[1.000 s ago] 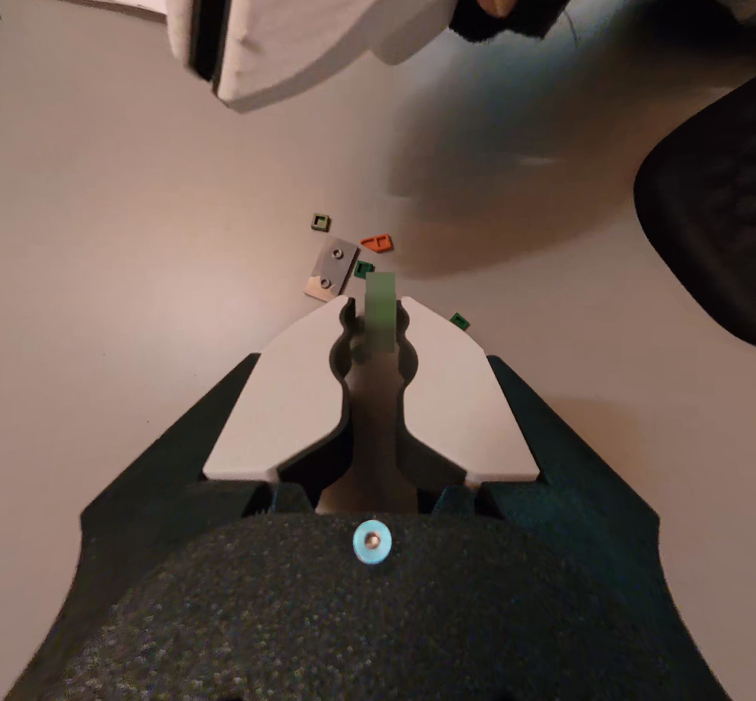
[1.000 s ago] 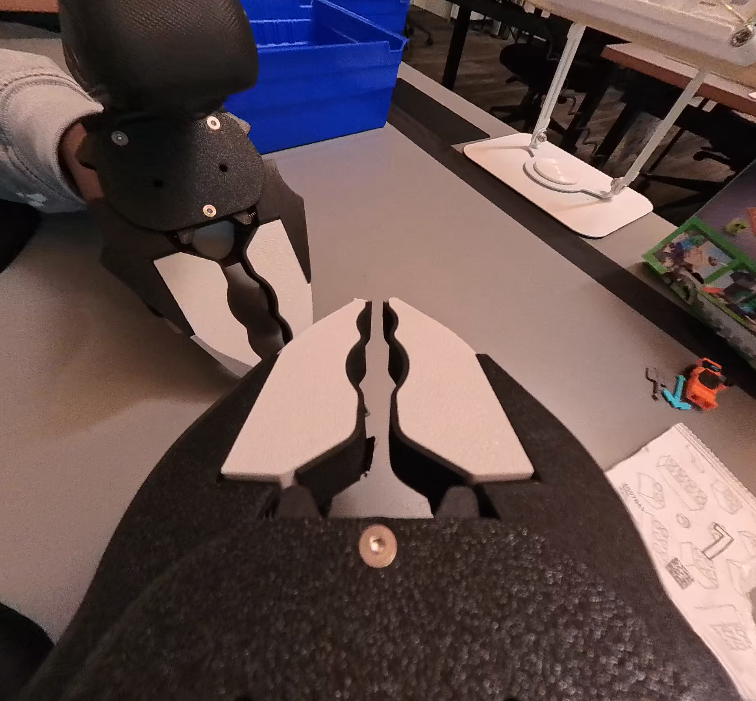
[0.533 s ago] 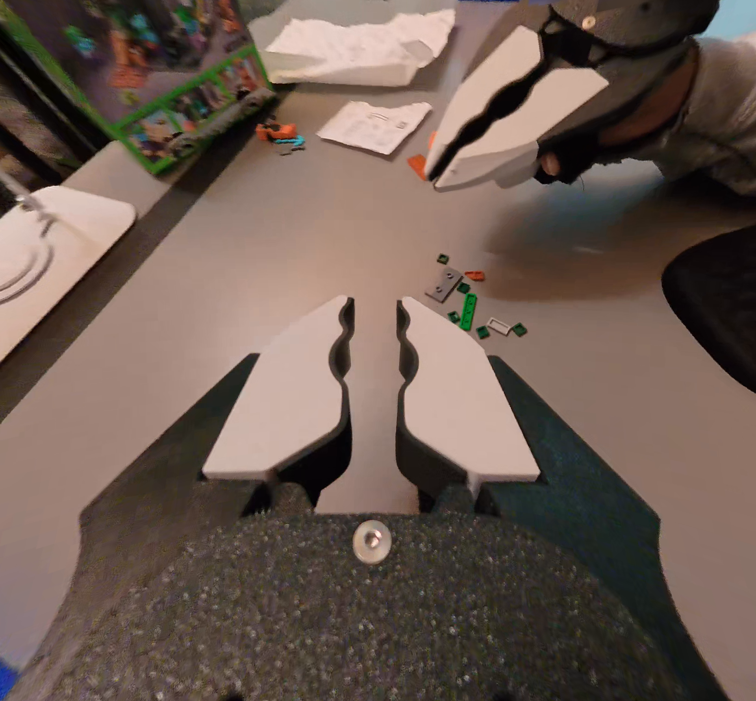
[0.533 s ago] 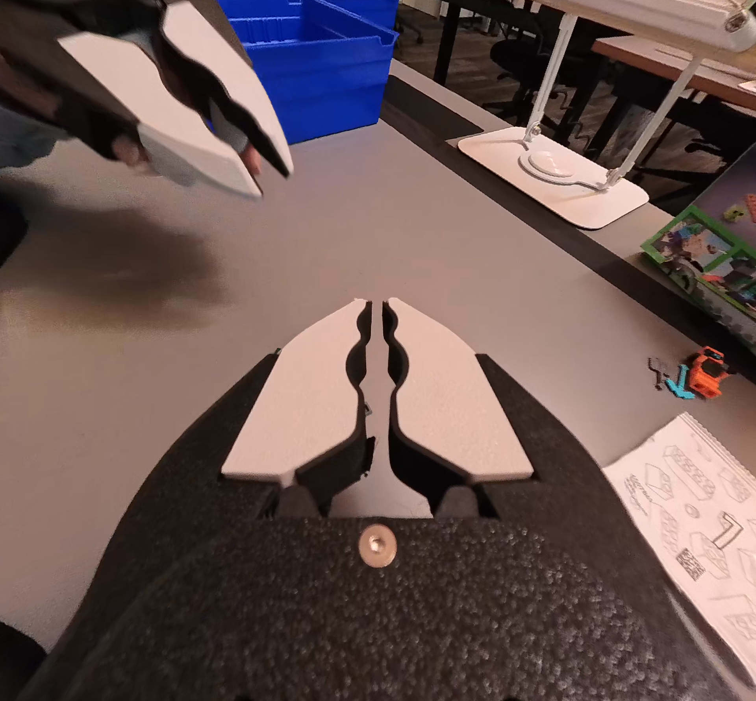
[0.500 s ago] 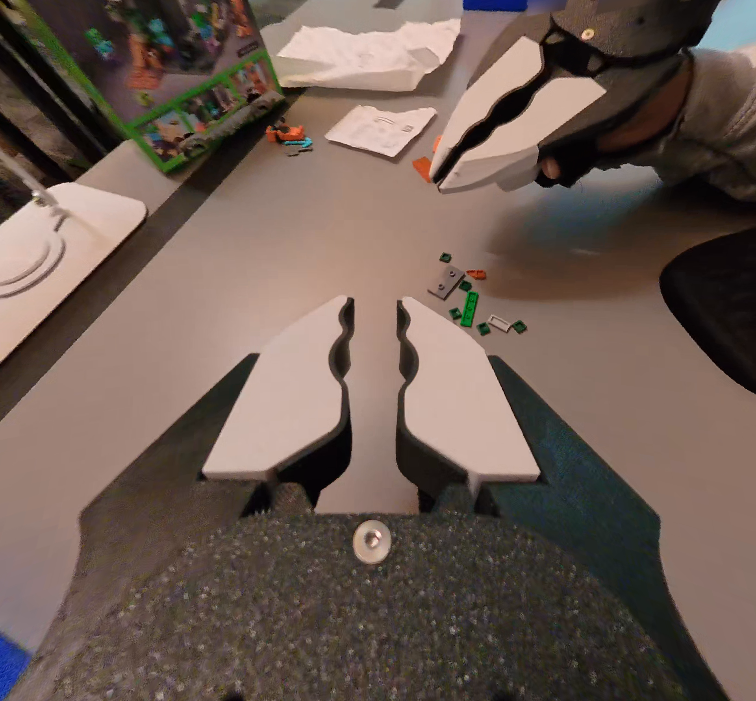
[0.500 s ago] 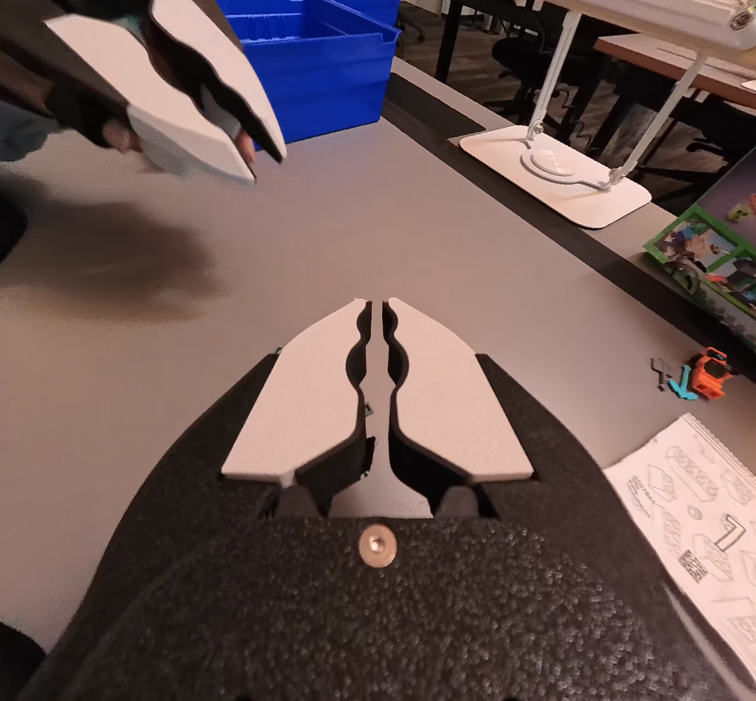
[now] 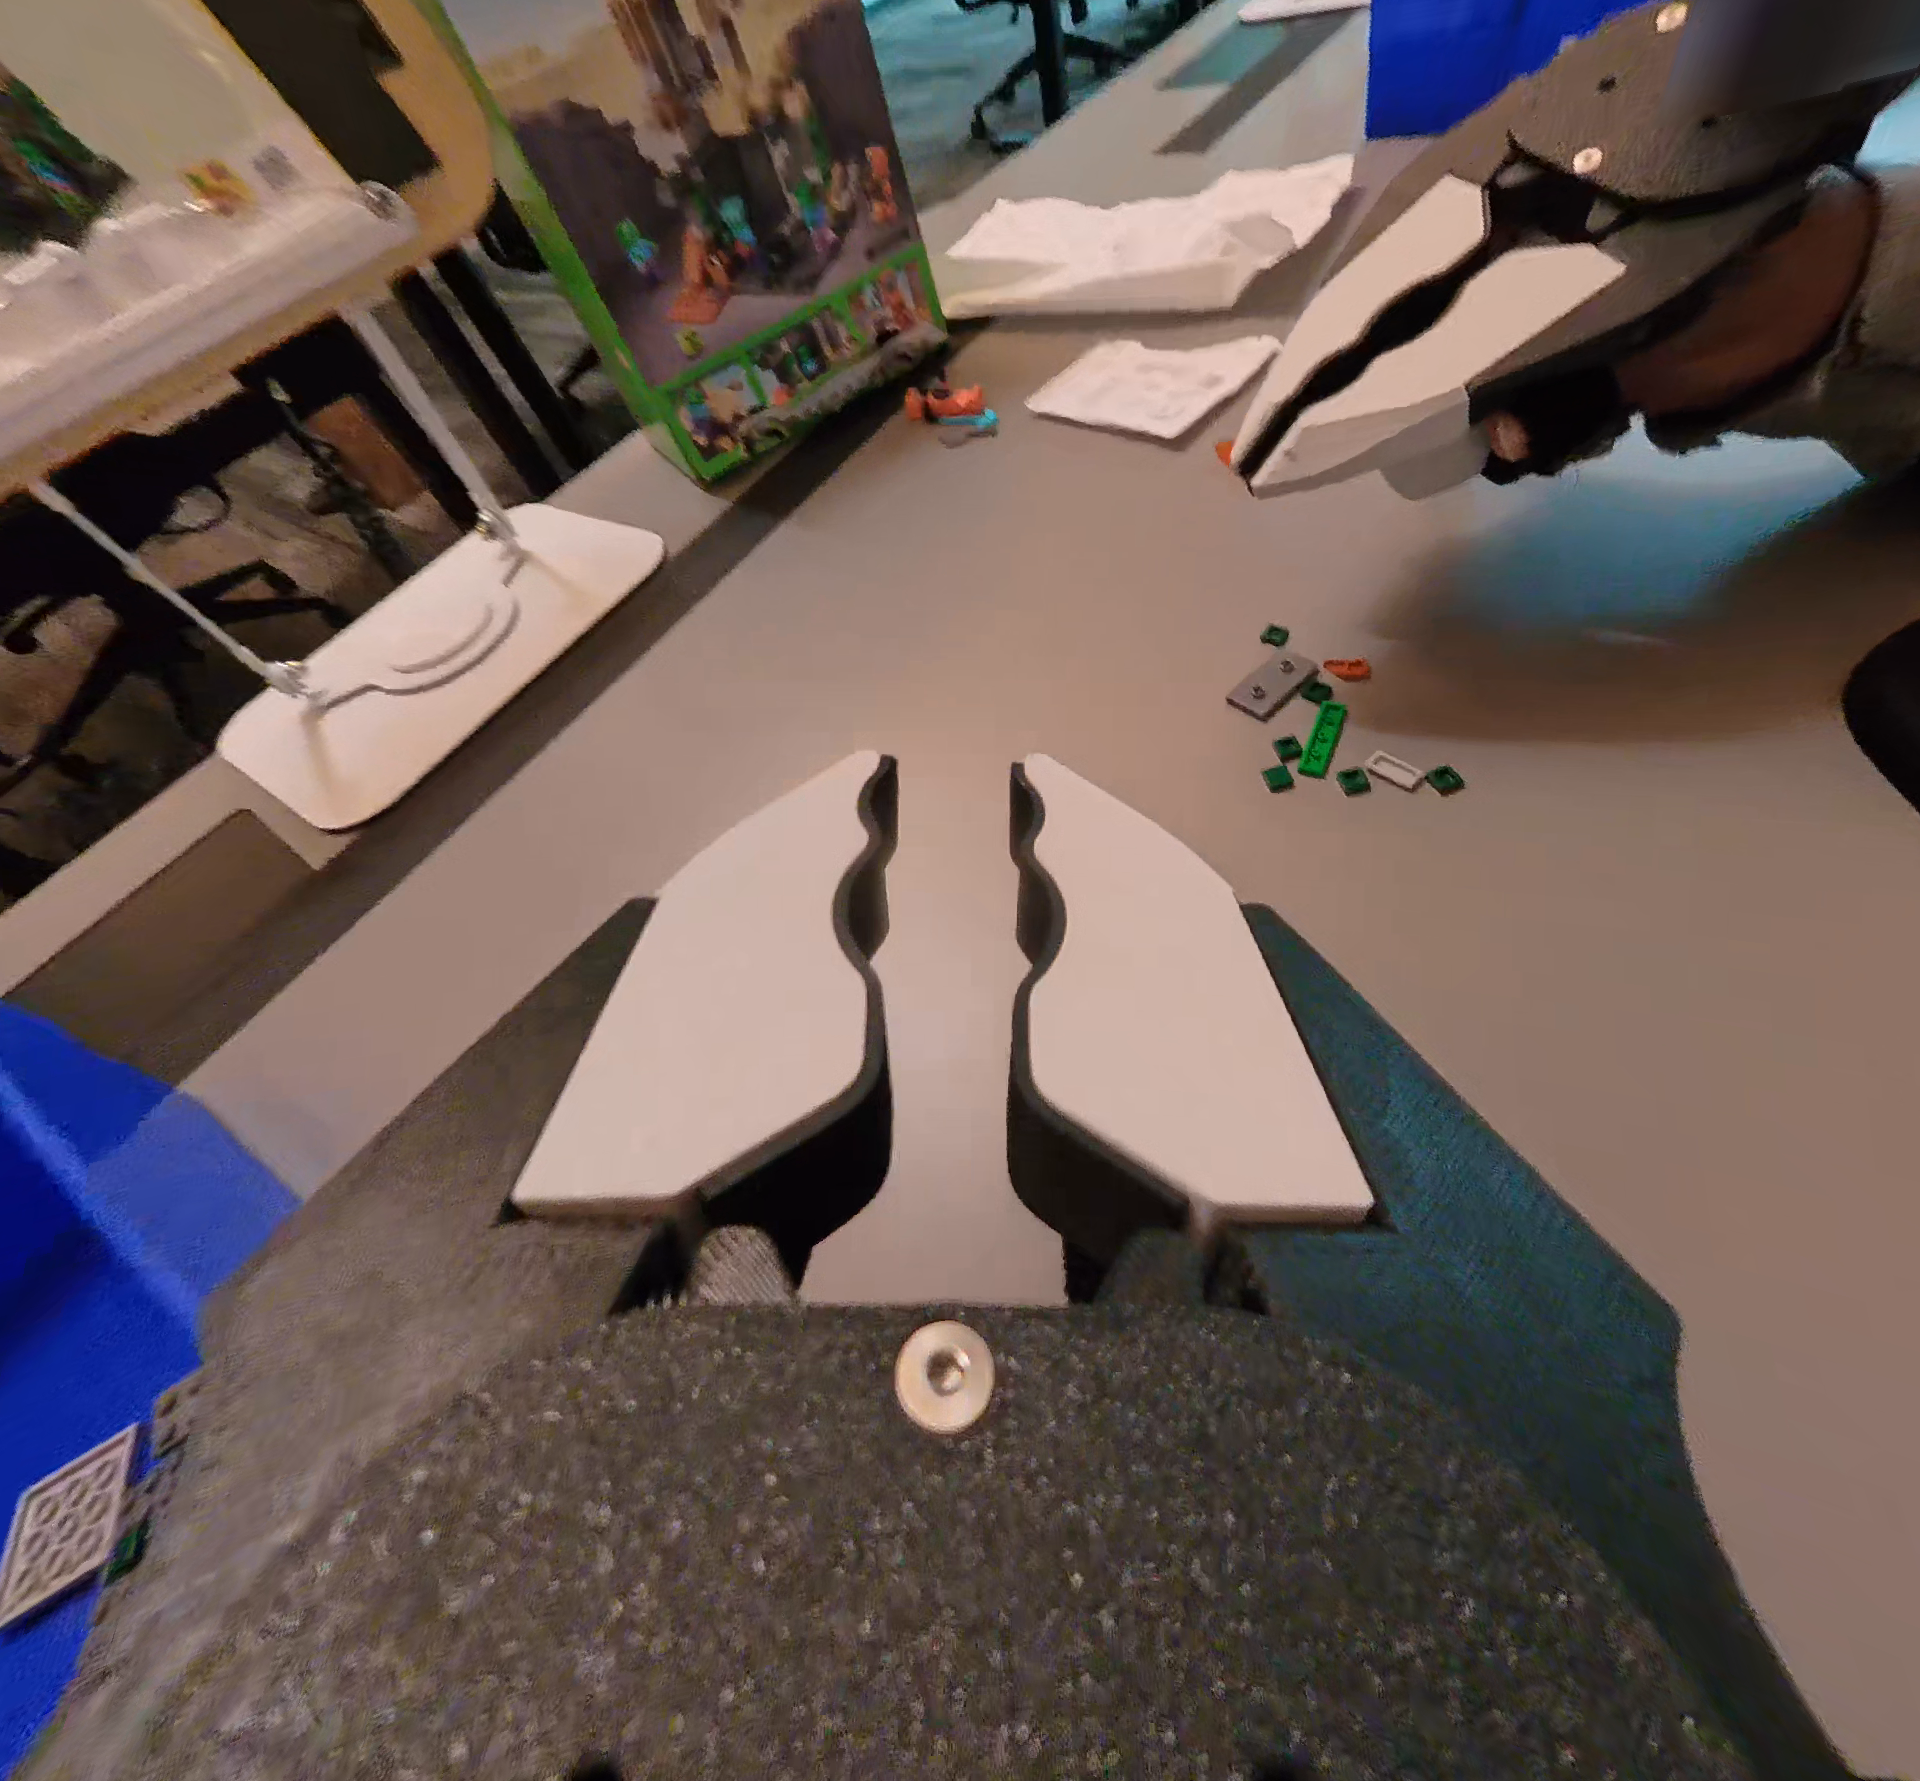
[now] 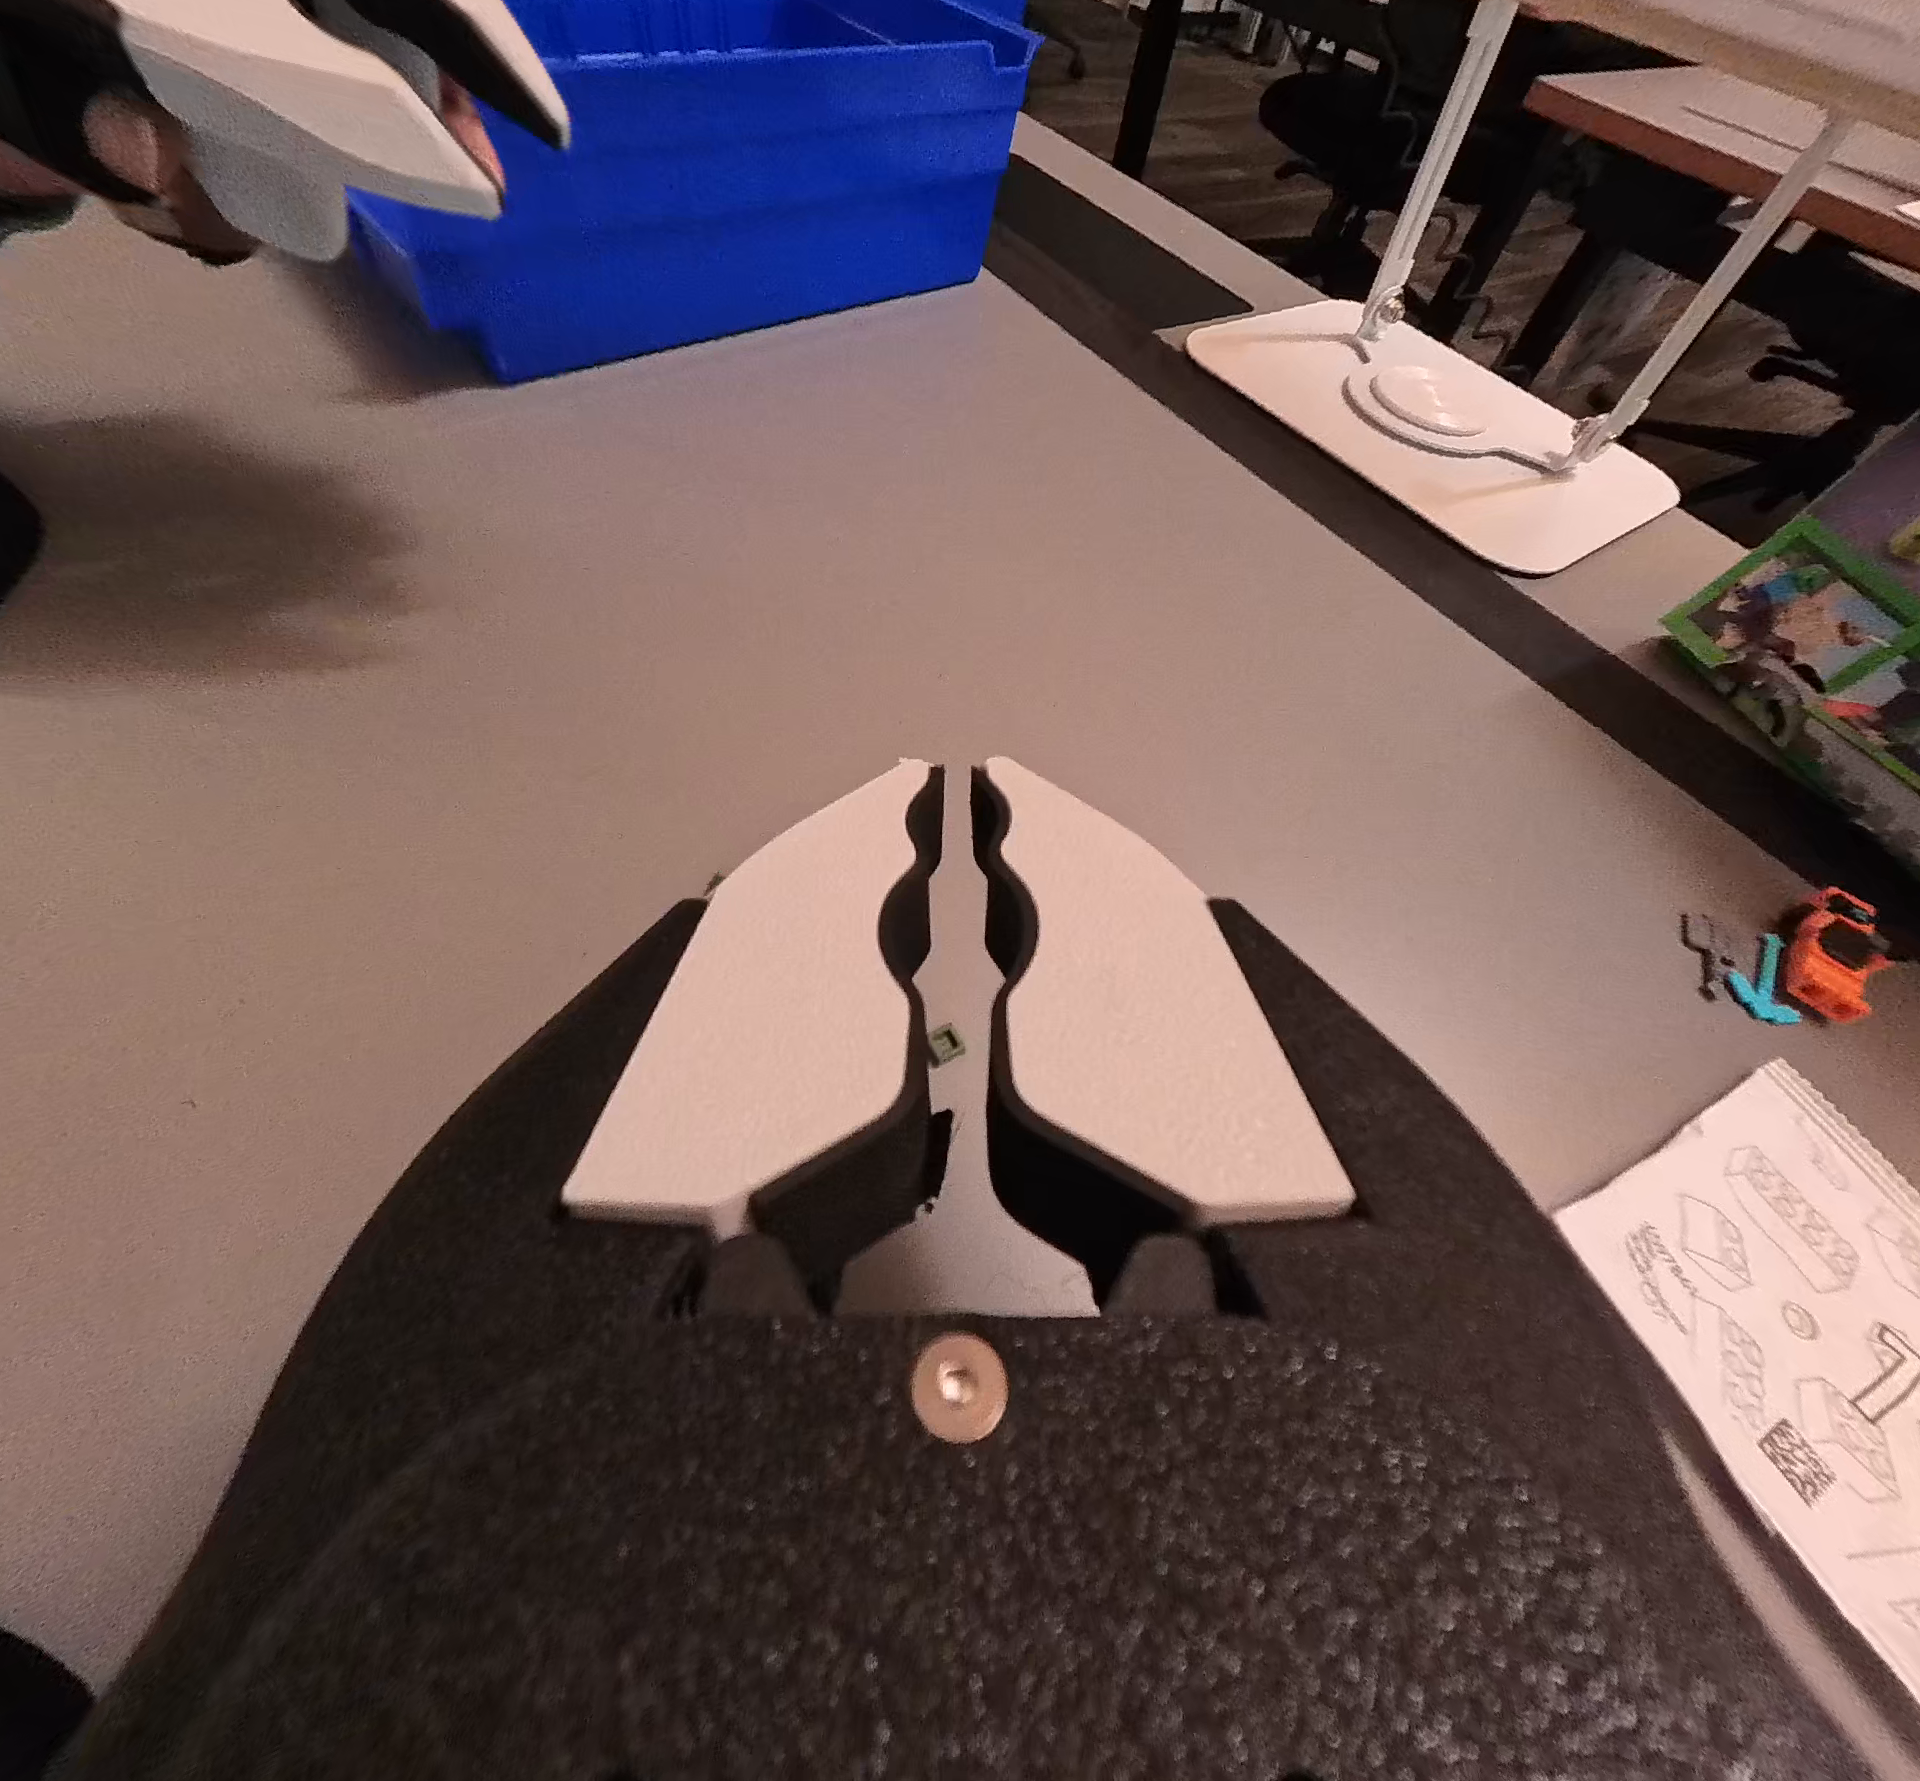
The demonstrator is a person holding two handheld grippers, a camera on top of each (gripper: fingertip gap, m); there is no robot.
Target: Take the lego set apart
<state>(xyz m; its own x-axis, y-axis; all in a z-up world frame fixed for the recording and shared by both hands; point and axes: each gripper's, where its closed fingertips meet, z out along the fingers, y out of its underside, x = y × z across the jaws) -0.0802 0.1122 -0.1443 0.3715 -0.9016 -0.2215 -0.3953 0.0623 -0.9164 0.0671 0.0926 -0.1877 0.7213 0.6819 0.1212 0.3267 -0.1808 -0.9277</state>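
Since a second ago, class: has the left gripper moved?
Yes. The left gripper has lifted and backed away from the loose lego pieces, which now lie far ahead to its right.

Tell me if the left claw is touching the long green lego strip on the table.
Apart. The left wrist view shows the left claw open and empty, with bare grey table between its tips and the green strip lying off to the right.
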